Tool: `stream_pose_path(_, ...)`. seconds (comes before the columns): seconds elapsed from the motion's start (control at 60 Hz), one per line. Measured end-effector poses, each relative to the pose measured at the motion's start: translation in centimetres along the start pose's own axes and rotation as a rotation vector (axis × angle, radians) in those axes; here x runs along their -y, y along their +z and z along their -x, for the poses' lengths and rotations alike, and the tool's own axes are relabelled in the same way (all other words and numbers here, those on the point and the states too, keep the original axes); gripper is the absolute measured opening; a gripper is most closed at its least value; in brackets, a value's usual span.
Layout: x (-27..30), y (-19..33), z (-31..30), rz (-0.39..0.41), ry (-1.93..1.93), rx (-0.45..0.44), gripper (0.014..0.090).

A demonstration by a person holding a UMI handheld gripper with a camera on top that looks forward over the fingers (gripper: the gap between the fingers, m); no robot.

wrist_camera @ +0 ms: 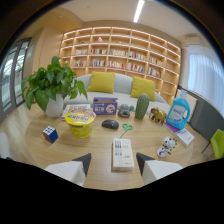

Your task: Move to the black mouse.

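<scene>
Fingers [113, 169] spread open and empty, I hold them low over the tabletop [95, 150], white remote [122, 153] between the tips, black mouse [110, 124] well beyond it beside the yellow bowl [80, 123], leaving a clear forward approach.

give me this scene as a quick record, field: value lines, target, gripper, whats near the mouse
target: black mouse, on the wooden table, beyond the fingers
gripper: gripper open, holding nothing
between fingers: white remote control, lying on the table with gaps at both sides
left of mouse: yellow bowl, Rubik's cube, potted plant
behind mouse: purple box, green cactus
right of mouse: green scissors, blue detergent bottle
task state: mouse not yet reached
</scene>
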Motion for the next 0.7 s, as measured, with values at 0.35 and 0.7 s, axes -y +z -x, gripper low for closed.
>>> stream_pose_path(0.35, 2.8, 2.1, -0.6, -0.001, 0.001, 0.000, 0.0860)
stream_pose_path(0.7, 7.0, 13.4, -1.4, 0.025, -0.002, 0.025, 0.0860)
